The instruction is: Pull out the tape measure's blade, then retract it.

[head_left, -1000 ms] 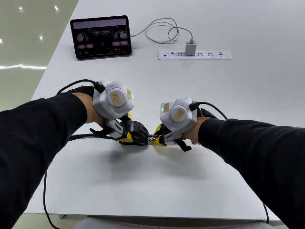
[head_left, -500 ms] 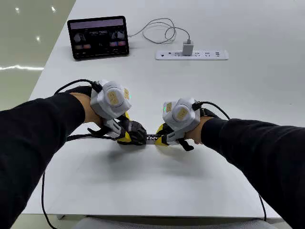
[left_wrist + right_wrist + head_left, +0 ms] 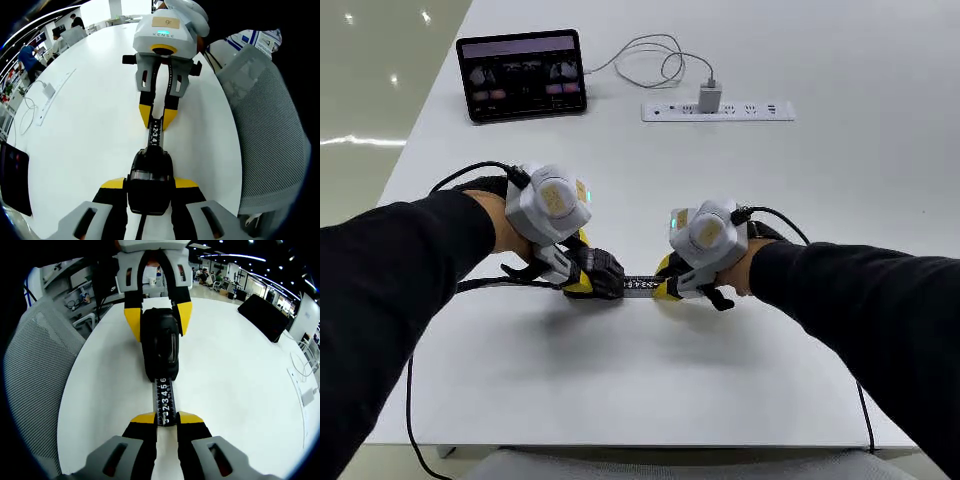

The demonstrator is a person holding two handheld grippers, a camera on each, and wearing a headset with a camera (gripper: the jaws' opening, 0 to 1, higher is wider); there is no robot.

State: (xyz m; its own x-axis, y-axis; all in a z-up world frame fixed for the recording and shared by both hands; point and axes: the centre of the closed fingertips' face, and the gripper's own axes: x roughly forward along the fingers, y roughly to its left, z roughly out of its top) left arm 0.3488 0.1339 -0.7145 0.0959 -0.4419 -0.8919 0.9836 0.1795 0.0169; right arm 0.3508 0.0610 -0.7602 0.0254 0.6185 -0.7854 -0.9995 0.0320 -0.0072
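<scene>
Black rubbery casing marks the tape measure point(image 3: 150, 175), which lies on the white bench point(image 3: 650, 380) at the near middle. The left tongs point(image 3: 586, 284) clamp it across its sides, their yellow tips standing only as wide as the case. From its mouth a short run of blade point(image 3: 165, 401) reaches rightward. Its end is pinched between the nearly closed tips of the right tongs point(image 3: 166, 418).

The case looks compact and fairly heavy for its bulk, with a grippy skin, so a hold across its flanks should stop it sliding. The blade is likely thin, springy steel. It would be stiff over a short span, liable to buckle or snap back when freed, and slick on its faces, so the hook end seems the safest hold.

Printed numerals 2 to 6 read along the blade in the right gripper view. The body of the right tongs carries a word that appears to read XENSE.
</scene>
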